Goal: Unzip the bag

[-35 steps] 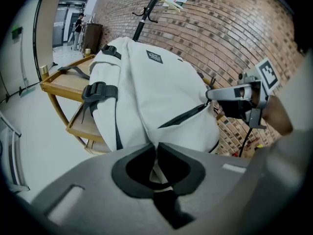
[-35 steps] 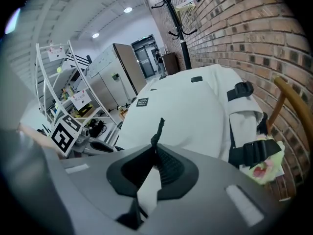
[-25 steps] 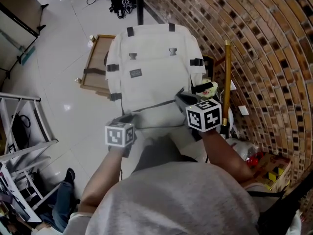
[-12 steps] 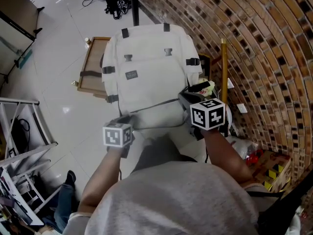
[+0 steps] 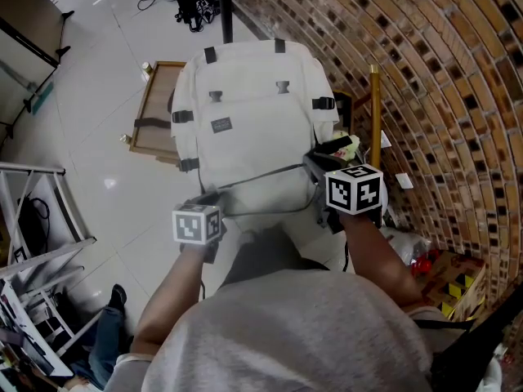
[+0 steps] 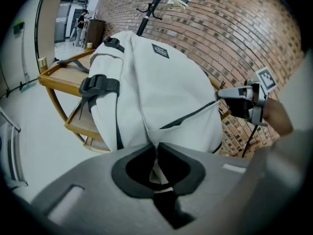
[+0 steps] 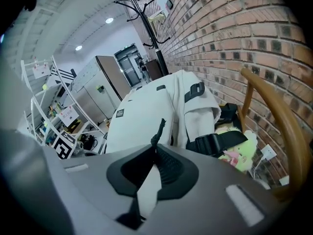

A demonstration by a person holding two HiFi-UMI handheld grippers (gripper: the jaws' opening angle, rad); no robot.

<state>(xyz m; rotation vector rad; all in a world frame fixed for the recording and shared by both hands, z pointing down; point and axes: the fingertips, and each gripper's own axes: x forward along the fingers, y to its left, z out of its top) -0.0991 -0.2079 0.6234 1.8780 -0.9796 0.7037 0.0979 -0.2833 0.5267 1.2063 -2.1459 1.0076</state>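
Observation:
A white backpack point(image 5: 245, 121) stands upright on a wooden chair point(image 5: 157, 109) against the brick wall. A dark zipper line point(image 5: 261, 176) crosses its near lower part. My left gripper point(image 5: 212, 201) is at the near left corner of the bag, shut on a fold of white fabric with a dark edge point(image 6: 157, 166). My right gripper point(image 5: 310, 165) is at the right end of the zipper line. It is shut on the black cord pull point(image 7: 158, 130), which pokes out above its jaws. The left gripper view shows the backpack point(image 6: 156, 82) and the right gripper point(image 6: 224, 94) at the zipper's far end.
The brick wall point(image 5: 441, 72) runs close along the right. A curved wooden chair arm point(image 7: 274, 106) and a yellow-green plush toy point(image 7: 239, 148) sit beside the bag there. A metal rack point(image 5: 33, 211) stands at the left, and a coat stand point(image 7: 146, 18) rises behind the bag.
My right gripper has slid a little to the right along the zipper line with the pull in it. The left gripper has kept its hold in place.

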